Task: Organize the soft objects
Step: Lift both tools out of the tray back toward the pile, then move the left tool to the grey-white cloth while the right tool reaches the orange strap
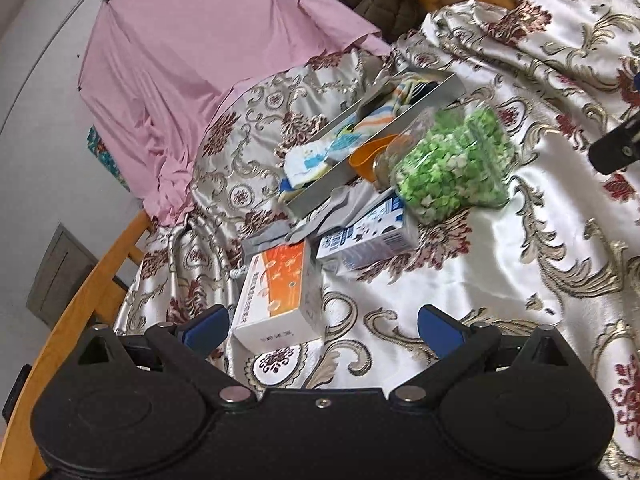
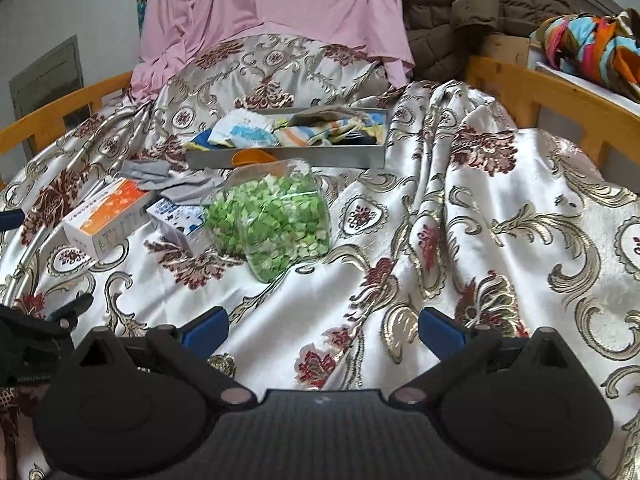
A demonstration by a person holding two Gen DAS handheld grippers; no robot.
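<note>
While each hand-held gripper, left and right, gapes empty, jar half-hides milk carton, orange scoop.

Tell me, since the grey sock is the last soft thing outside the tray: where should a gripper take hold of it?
Grip the grey sock at its free left end, coming from above. It lies flat on the bedspread, so a pinch downward should gather fabric; its right end lies against the milk carton and jar.

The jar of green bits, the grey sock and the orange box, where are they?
jar (image 2: pixel 276 220), right wrist view, its clear side.
grey sock (image 2: pixel 160 178), right wrist view, its middle.
orange box (image 1: pixel 276 286), left wrist view, its orange top.
</note>
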